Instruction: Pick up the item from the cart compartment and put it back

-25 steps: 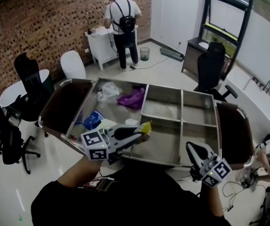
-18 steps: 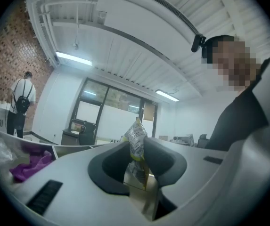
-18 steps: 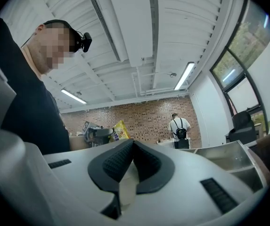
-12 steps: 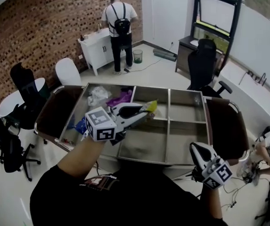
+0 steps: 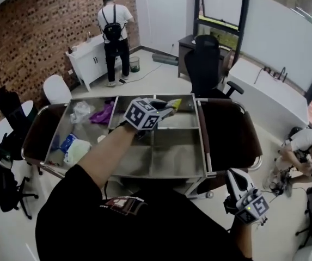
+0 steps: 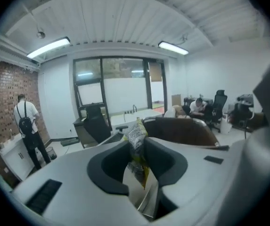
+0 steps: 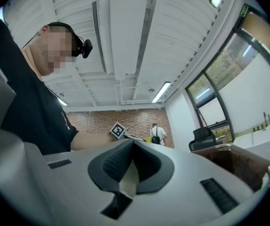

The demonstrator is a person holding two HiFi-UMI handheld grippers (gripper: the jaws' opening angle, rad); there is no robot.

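A yellow snack packet (image 5: 172, 103) is pinched in my left gripper (image 5: 166, 109), held above the far middle compartments of the steel cart (image 5: 202, 141). In the left gripper view the packet (image 6: 137, 142) stands upright between the dark pads (image 6: 107, 166), and the left gripper (image 6: 135, 147) is shut on it. My right gripper (image 5: 234, 176) hangs low at the near right, outside the cart. In its own view the right gripper (image 7: 132, 147) is shut with nothing between the pads.
The cart's left compartment holds a clear bag (image 5: 81, 111), a purple cloth (image 5: 102, 113), a blue packet (image 5: 67, 142) and a white item (image 5: 78, 150). A black chair (image 5: 205, 64) stands behind the cart. A person (image 5: 112, 29) stands at a white cabinet; another person (image 5: 303, 144) crouches right.
My left gripper has lifted the yellow packet from near the cart's front left and carried it up and toward the far middle. The right gripper stayed low at the near right.
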